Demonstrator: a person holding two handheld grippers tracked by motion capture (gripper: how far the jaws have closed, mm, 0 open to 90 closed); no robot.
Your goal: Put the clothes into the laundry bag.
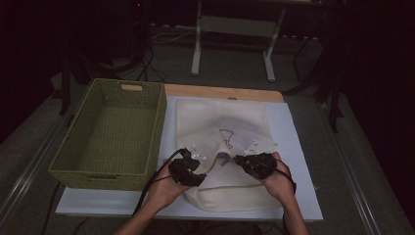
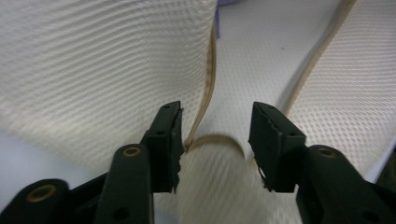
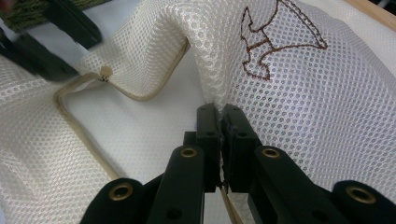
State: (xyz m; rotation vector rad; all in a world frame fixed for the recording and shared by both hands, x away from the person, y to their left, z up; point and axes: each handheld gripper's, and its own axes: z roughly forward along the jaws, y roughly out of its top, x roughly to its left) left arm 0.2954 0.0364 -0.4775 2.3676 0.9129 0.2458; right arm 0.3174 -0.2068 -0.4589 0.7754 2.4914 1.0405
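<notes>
Here, a cream-white mesh laundry bag [image 1: 230, 147] with a tan bound edge lies flat on the middle of the counter [image 1: 293, 147], its opening turned toward the person. A small brown embroidered figure [image 3: 275, 37] sits on its upper layer, and a little zip pull [image 3: 105, 73] shows at the bend of the tan binding [image 3: 154, 88]. In the right claw view the upper layer is lifted into a ridge, so the bag gapes and the inner mesh shows beneath.

The right claw [image 3: 220, 114] has its jaws pressed together on a fold of that upper layer, just beside the embroidered figure — the mesh rises straight out from between them. The left claw [image 2: 215, 140] stands with its jaws well apart, gripping nothing; the tan binding curves through the gap between them, and the mesh lies under both jaws. In the high view the two claws sit near each other at the bag's near end, left [image 1: 186, 169] and right [image 1: 257, 164], each in one of the person's hands, with black cables trailing back toward the forearms.

Outward from the bag: a pale blue-white sheet covers the counter under it, with a strip of wooden edge [image 1: 220, 91] at the far side. Just beside the bag, at the left, stands a green woven rectangular basket [image 1: 73, 161] — its long wall runs along the bag's side. Beyond the counter, on the grey floor, stand the white legs of a frame [image 1: 197, 49].
</notes>
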